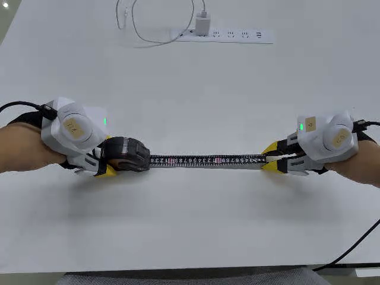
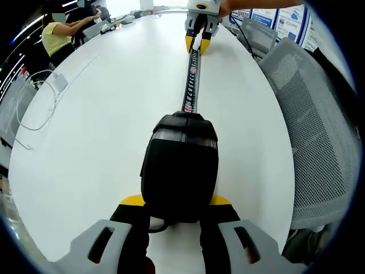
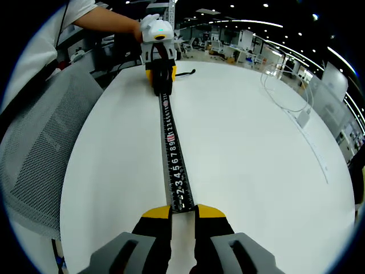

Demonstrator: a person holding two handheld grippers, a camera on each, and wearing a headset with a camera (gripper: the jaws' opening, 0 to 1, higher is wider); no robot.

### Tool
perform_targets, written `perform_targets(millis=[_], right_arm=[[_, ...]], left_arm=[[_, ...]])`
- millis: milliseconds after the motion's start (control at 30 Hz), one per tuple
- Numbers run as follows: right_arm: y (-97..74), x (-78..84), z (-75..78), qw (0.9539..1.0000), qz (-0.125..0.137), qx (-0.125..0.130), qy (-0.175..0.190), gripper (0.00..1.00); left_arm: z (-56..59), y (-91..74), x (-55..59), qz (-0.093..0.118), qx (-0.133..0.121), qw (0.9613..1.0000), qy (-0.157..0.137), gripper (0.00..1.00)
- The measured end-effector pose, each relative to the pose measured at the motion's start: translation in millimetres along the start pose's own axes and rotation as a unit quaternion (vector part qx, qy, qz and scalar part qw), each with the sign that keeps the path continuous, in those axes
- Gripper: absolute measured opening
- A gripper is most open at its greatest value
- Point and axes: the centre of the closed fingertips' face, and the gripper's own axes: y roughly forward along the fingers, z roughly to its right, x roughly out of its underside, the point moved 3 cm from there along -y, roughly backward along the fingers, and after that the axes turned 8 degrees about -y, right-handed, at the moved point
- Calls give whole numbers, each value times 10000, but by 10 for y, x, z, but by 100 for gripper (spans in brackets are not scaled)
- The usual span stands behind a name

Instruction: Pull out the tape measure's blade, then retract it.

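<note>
A black tape measure case point(image 1: 126, 154) lies on the white table point(image 1: 190, 77), held by my left gripper point(image 1: 107, 164), whose yellow-tipped jaws are shut on its sides. In the left gripper view the case point(image 2: 179, 165) sits between the jaws of that gripper point(image 2: 174, 201). The dark numbered blade point(image 1: 205, 160) runs out to the right, low over the table, to my right gripper point(image 1: 270, 158), which is shut on the blade's end. The right gripper view has the blade point(image 3: 174, 165) pinched in that gripper point(image 3: 182, 212) and stretching to the case point(image 3: 161, 73).
A white power strip point(image 1: 222, 35) with a plugged charger point(image 1: 203, 25) and a looping white cable point(image 1: 142, 24) lies at the table's far side. A grey mesh chair point(image 2: 311, 131) stands beside the table. A black cable point(image 1: 350, 249) trails off the front right edge.
</note>
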Motion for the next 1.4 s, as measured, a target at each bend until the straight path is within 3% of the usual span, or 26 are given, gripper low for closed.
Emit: perform_targets(millis=[167,633,700,733,833,1167,1233,1400], right_arm=[[-14,-4,2,10000,51,28,78,14],[-20,-34,3,9998,105,67,181,17],[-31,-45,12,9994,160,101,301,18],[-36,-46,13,9992,166,103,346,20],[-48,-71,13,9974,303,100,648,25],[-55,-87,13,9977,256,148,610,25],[-62,-111,-3,9972,289,183,657,26],[-97,-177,-54,9950,413,321,847,31]], left_arm=[[-29,-44,-26,119,19,9998,-169,32],[-19,-62,-29,185,-38,9997,-149,35],[-28,-70,-42,287,-49,9991,-294,38],[-18,-76,-60,418,-10,9978,-516,40],[-36,-81,-23,412,-53,9979,-497,42],[-61,-126,-13,556,-112,9961,-682,44],[-48,-162,-27,671,-60,9932,-949,44],[-46,-246,-17,858,-201,9901,-1093,47]])
